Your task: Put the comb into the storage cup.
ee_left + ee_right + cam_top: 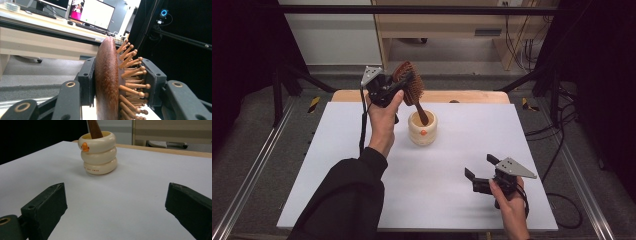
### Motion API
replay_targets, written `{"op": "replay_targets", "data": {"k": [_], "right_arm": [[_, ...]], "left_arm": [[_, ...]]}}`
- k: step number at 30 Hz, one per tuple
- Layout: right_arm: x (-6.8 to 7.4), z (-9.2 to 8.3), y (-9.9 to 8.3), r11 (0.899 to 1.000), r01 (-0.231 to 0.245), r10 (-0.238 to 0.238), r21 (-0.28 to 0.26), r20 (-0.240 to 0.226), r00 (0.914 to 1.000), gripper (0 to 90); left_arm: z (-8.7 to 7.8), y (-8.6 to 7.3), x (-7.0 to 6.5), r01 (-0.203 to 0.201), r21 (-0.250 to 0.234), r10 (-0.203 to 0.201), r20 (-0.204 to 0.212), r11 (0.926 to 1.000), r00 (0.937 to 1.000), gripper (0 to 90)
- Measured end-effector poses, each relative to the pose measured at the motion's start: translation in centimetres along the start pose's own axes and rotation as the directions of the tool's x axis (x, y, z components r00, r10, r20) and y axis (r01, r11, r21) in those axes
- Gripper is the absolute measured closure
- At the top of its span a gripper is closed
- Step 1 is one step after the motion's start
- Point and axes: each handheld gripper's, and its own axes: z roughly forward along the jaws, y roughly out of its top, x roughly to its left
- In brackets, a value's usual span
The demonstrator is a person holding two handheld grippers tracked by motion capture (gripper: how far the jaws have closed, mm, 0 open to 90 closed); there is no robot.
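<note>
Left gripper [404, 82] clamped on wooden hairbrush [410, 86] head: one jaw on the smooth back, other against the bristle pegs [132, 72]. Brush tilted, handle [422, 116] angled down below the gripper into cream ringed cup [422, 129]; handle tip inside the cup mouth. Cup upright on white tabletop [362, 165], orange dot on its side. Right gripper [478, 172] low over tabletop, jaws spread wide, nothing between them; cup ahead of it, well apart, slightly left of centre in right gripper view.
</note>
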Motion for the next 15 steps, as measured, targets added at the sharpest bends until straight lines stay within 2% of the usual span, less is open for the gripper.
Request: {"op": "replay_targets", "data": {"k": [15], "right_arm": [[0.0,0.0,0.0,1.0,0.001,-0.001,-0.001,0.0,1.0,4.0]], "left_arm": [[0.8,-1.3,-0.1,-0.016,0.032,0.017,-0.004,0.9994,0.9999,51.7]]}}
